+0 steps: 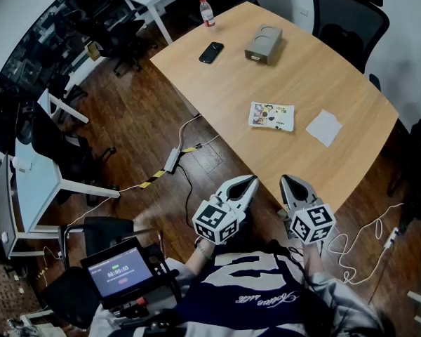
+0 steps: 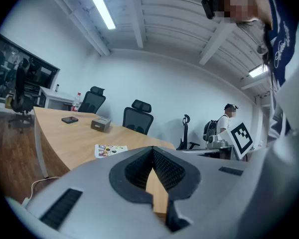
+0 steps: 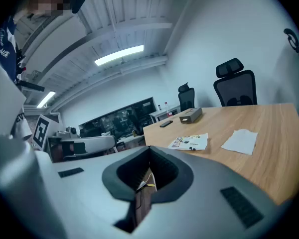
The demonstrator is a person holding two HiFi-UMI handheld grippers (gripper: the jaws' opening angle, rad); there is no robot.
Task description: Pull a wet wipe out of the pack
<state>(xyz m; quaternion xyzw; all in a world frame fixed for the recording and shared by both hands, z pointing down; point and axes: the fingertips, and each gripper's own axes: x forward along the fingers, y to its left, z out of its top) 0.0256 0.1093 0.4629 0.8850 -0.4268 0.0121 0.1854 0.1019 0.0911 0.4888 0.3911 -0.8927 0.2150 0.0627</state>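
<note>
Office floor of dark wood lies around one curved surface [image 1: 231, 90] of pale wood, which fills the upper right of the head view. One wet wipe pack [image 1: 271, 116], flat and printed in bright colours, lies closed on it right of that view's centre. It touches nothing. One white sheet [image 1: 324, 127] lies flat just to the right of the pack, with a strip of bare wood between them.

Three more things sit toward the top of the head view, well apart from the pack: one grey box [image 1: 264, 44], one black phone [image 1: 211, 52] to the left of the box, and one bottle [image 1: 207, 11] with a red label, upright near the far edge.

Two grippers show at the bottom middle of the head view, side by side and pointing up the frame toward the surface. The left gripper [image 1: 251, 181] has its tips pressed together with nothing between them. The right gripper [image 1: 285, 181] is closed in the same way and also empty. Both are well apart from the pack.

Two black office chairs [image 2: 138, 117] stand behind the surface in the left gripper view, and one person [image 2: 222, 126] with a backpack stands at the right. One cable [image 1: 154, 177], taped yellow and black, crosses the floor left of centre, and one small screen [image 1: 119, 269] glows at the lower left.
</note>
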